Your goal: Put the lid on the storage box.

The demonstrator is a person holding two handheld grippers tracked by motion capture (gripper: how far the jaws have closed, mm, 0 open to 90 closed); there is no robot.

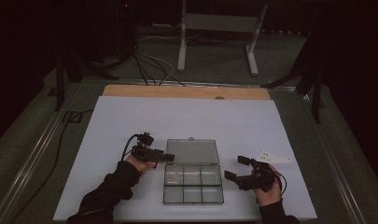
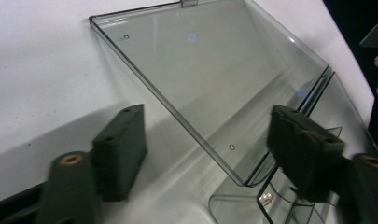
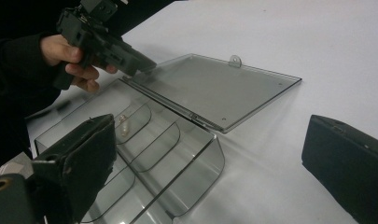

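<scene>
White table top [image 1: 130, 121] takes up most of the high view, w/ a bare wood strip [image 1: 186, 92] along its far edge. Near the front-centre sits a clear plastic compartment box [image 1: 193, 183], six cells in two rows, lid [image 1: 192, 151] swung fully open and lying flat on the table behind the tray, hinge between them. Left gripper [image 1: 170, 157] is at the lid's left corner near the hinge; in the left gripper view its jaws straddle that corner of the lid, one pad on the table side, other over the tray side, gap on both sides, pads not pressing, so part open w/ the lid edge between them, nothing held. Right gripper [image 1: 237, 168] hangs just right of the tray, jaws wide apart, empty, apart from the box. Smallest: a little pale item [image 3: 125, 125] in a far-left cell of the tray, too small to ID.
</scene>
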